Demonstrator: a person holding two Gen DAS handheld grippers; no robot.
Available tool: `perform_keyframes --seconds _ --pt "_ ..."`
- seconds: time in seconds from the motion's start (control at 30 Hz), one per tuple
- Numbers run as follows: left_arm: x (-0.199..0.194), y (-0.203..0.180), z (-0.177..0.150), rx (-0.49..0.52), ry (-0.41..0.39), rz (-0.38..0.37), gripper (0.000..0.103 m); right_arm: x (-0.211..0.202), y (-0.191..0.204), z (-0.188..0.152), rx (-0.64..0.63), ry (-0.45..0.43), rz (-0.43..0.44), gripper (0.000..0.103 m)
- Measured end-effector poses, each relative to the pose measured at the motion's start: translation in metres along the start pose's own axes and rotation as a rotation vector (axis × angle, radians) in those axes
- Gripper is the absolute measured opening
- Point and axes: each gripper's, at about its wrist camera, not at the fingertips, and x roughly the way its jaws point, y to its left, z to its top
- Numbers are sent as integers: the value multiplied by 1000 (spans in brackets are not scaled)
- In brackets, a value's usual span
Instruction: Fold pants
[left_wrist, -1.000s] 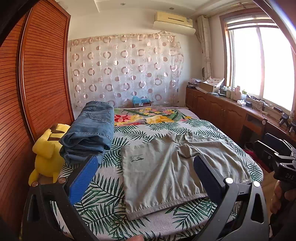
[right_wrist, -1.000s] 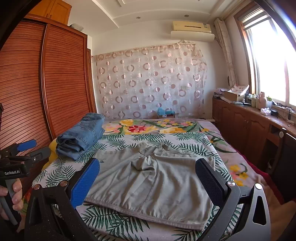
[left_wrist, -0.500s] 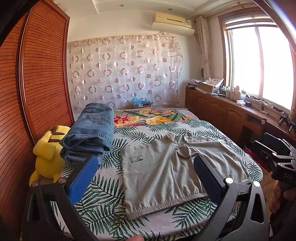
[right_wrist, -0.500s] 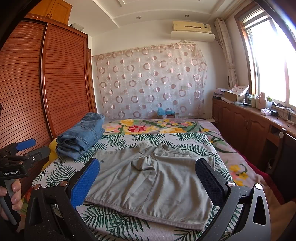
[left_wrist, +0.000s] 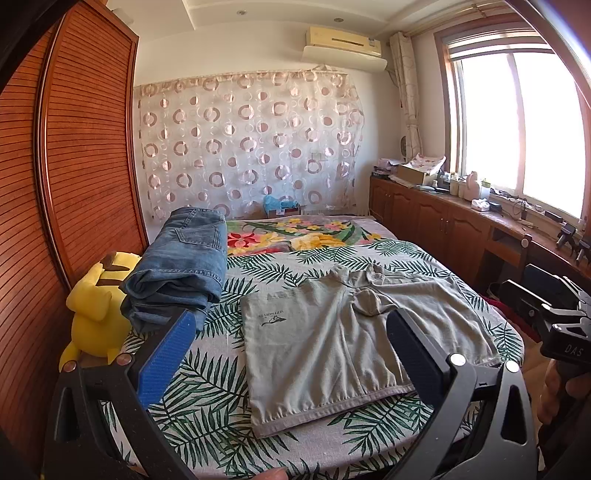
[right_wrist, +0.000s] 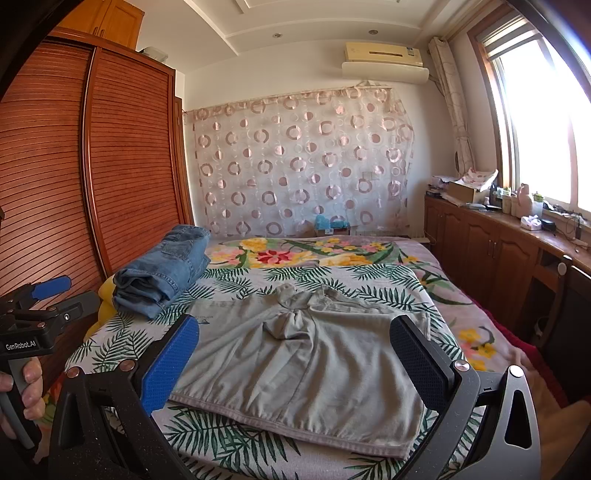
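Observation:
A pair of grey-green pants (left_wrist: 332, 343) lies spread flat on the leaf-print bed (left_wrist: 207, 402), legs toward me; it also shows in the right wrist view (right_wrist: 314, 354). My left gripper (left_wrist: 288, 332) is open and empty, held above the near edge of the bed, in front of the pants' left leg. My right gripper (right_wrist: 295, 339) is open and empty, held above the near hem of the pants. The right gripper shows at the right edge of the left wrist view (left_wrist: 550, 314), and the left gripper at the left edge of the right wrist view (right_wrist: 40, 299).
Folded blue jeans (left_wrist: 181, 266) lie at the bed's left side, with a yellow plush toy (left_wrist: 96, 306) beside them. A wooden slatted wardrobe (left_wrist: 74, 184) stands on the left. A wooden cabinet (left_wrist: 443, 229) with clutter runs under the window on the right.
Both views barely shift; the left gripper has drifted slightly. The pants have not moved and both grippers stay open.

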Motion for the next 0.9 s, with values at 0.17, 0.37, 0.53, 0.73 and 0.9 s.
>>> perform_keyframes --seconds 0.17,0.37,0.53,0.73,0.9 --pt "0 0 0 0 -1 1 103 0 0 0 -2 0 0 103" --pt "-1 -1 0 2 -2 1 103 0 0 0 -2 0 0 103" --pt "-11 -2 7 3 -5 -1 103 0 0 0 -1 0 0 103" --pt "-11 -2 7 4 -5 -1 103 0 1 0 -3 0 1 103" --pt "-11 -2 7 4 -7 -1 103 0 1 0 -2 -1 1 103"
